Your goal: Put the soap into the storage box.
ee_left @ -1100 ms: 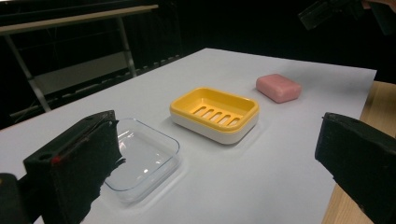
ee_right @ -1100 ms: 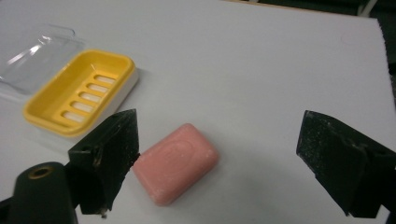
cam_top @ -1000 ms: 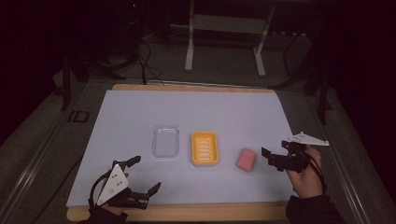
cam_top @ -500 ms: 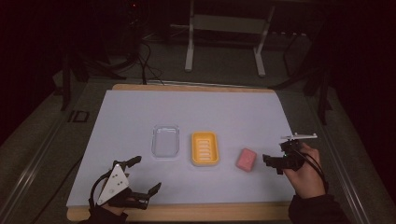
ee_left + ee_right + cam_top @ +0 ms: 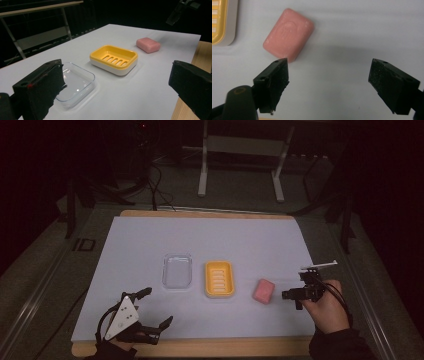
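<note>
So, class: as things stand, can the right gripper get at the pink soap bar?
Probably yes. The right gripper sits just beside the pink soap bar, jaws open and pointed toward it, with bare white table cover between them and nothing in the way.

Bare table (image 5: pixel 280 245) lies between soap (image 5: pixel 263 290) and right hand-held gripper (image 5: pixel 292 295).

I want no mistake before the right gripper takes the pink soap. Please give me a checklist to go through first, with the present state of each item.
1. Right gripper jaws open wide enough for the soap: ok; they have just been closing a little, with nothing between them.
2. Pink soap between the jaws: not ok, it lies ahead of them and toward the left jaw.
3. Soap free of its neighbours: ok, apart from the yellow soap dish.
4. Dish empty for the soap: ok.
5. Left gripper out of the way: ok, open at the near table edge.
6. Soap slippery or dry: cannot tell.
</note>
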